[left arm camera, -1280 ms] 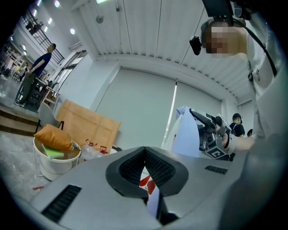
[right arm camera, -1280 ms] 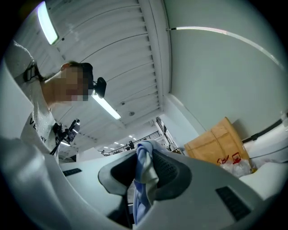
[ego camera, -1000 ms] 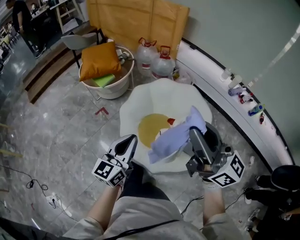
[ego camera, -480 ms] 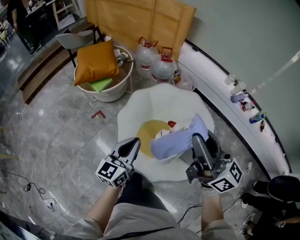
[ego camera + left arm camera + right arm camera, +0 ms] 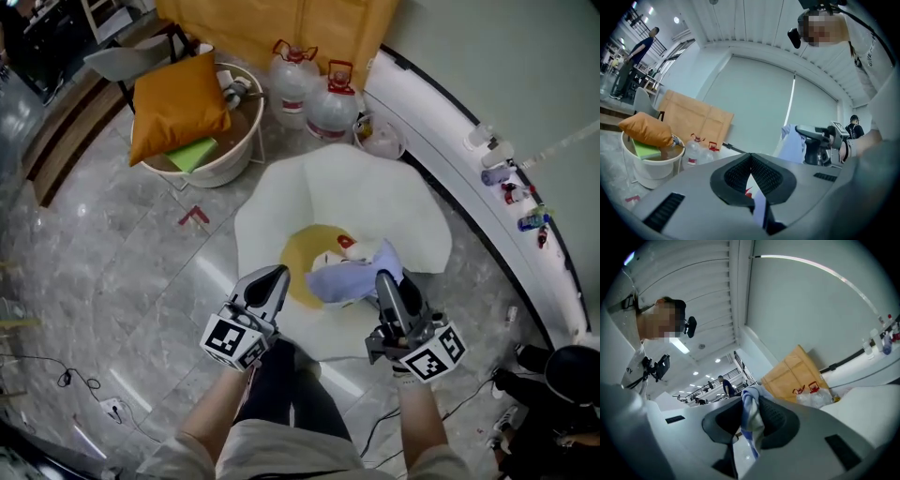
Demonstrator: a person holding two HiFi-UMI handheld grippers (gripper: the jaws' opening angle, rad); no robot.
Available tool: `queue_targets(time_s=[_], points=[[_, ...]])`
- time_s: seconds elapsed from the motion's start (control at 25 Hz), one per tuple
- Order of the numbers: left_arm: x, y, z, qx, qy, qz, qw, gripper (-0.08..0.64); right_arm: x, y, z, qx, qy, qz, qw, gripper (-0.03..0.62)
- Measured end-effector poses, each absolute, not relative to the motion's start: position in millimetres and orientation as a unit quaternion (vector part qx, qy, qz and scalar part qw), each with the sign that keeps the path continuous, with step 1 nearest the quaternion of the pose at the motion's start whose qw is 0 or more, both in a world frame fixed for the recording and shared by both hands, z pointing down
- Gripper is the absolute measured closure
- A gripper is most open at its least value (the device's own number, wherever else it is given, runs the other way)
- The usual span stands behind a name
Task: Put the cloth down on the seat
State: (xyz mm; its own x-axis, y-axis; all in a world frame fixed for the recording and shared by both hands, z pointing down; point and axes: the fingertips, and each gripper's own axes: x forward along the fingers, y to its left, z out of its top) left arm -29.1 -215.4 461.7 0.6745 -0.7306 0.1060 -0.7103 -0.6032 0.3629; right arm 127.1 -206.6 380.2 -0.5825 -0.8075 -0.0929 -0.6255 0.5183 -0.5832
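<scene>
The cloth (image 5: 352,279) is pale lavender-blue; seen close, it is white with a blue stripe. The seat (image 5: 347,187) is white, with a mustard-yellow round pad (image 5: 300,255) at its middle and a small red patch (image 5: 345,242) on that. Beyond the seat, the water jugs (image 5: 336,105) are clear with red handles and the cardboard (image 5: 281,23) is tan. Left of the seat are a white tub (image 5: 230,169), an orange cushion (image 5: 178,105) and a green pad (image 5: 192,155). The floor (image 5: 112,272) is grey, marble-veined. The left hand-held gripper (image 5: 275,274) and right hand-held gripper (image 5: 385,279) are grey with black pads and black-and-white marker cubes.
</scene>
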Motion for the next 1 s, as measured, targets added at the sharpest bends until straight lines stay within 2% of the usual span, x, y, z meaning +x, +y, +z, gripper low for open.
queue_targets(time_s=[0.24, 0.68, 1.0], points=[[-40.0, -241.0, 508.7, 0.891, -0.397, -0.004, 0.221, 0.546, 121.1, -231.0, 464.9, -0.455, 0.834, -0.281, 0.140, 0.495], [-26.5, -280.5, 592.2, 0.887, -0.385, 0.016, 0.253, 0.546, 116.4, -272.0, 598.5, -0.475, 0.802, -0.340, 0.122, 0.495], [-9.4, -289.3, 658.9, 0.857, -0.433, 0.016, 0.277, 0.546, 120.9, -293.5, 690.7, -0.439, 0.823, -0.354, 0.059, 0.495]])
